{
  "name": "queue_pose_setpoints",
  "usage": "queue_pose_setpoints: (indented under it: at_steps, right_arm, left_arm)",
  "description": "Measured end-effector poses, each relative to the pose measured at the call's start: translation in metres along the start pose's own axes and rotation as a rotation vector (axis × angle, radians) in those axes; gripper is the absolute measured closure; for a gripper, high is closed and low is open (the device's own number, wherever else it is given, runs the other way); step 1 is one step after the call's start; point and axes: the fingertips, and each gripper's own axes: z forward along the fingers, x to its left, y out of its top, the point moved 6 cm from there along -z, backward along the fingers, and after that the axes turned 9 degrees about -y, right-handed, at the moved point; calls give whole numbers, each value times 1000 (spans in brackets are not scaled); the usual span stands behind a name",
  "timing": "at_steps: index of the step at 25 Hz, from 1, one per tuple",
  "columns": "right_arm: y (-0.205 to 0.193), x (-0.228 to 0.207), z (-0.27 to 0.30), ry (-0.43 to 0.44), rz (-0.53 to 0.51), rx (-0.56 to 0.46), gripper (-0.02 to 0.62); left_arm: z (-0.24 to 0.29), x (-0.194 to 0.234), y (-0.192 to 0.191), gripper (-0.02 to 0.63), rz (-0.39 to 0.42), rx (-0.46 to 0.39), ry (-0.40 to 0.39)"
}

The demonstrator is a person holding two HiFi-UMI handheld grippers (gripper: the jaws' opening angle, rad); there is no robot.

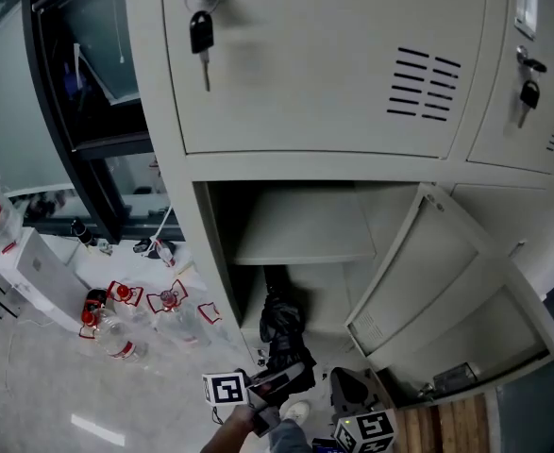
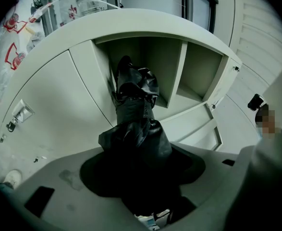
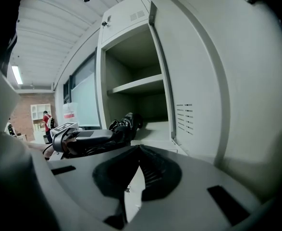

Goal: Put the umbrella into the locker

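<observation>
A black folded umbrella [image 1: 281, 333] points into the open lower locker compartment [image 1: 333, 305], below its inner shelf [image 1: 305, 229]; its far end rests on the compartment floor. My left gripper [image 1: 275, 382] is shut on the near end of the umbrella [image 2: 136, 109], which fills the space between the jaws in the left gripper view [image 2: 141, 165]. The right gripper [image 1: 354, 415] hangs low beside it, jaws shut together with nothing in them [image 3: 139, 150]. In the right gripper view the umbrella [image 3: 124, 126] and the left gripper [image 3: 78, 138] lie at the left.
The locker door [image 1: 446, 291] stands swung open to the right. Keys hang in the upper doors [image 1: 202, 31] [image 1: 528, 92]. Several water bottles [image 1: 116, 333] and a white box [image 1: 41, 276] sit on the floor at the left, by a glass wall.
</observation>
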Motion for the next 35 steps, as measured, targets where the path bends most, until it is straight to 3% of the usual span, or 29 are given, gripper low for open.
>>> queue_pose_setpoints:
  at_steps: [4,22,35]
  right_arm:
    - [-1,-3,9,7,-1,7,595]
    - [1,-10,37,9,12,23,595]
    - [2,-4,36,20,10,22,594]
  left_arm:
    - [7,4,8,342,-87,-50,-20]
    - [25,20,57,336,-123,-57,-38]
    - [26,26,61,318,-158,-56,-47]
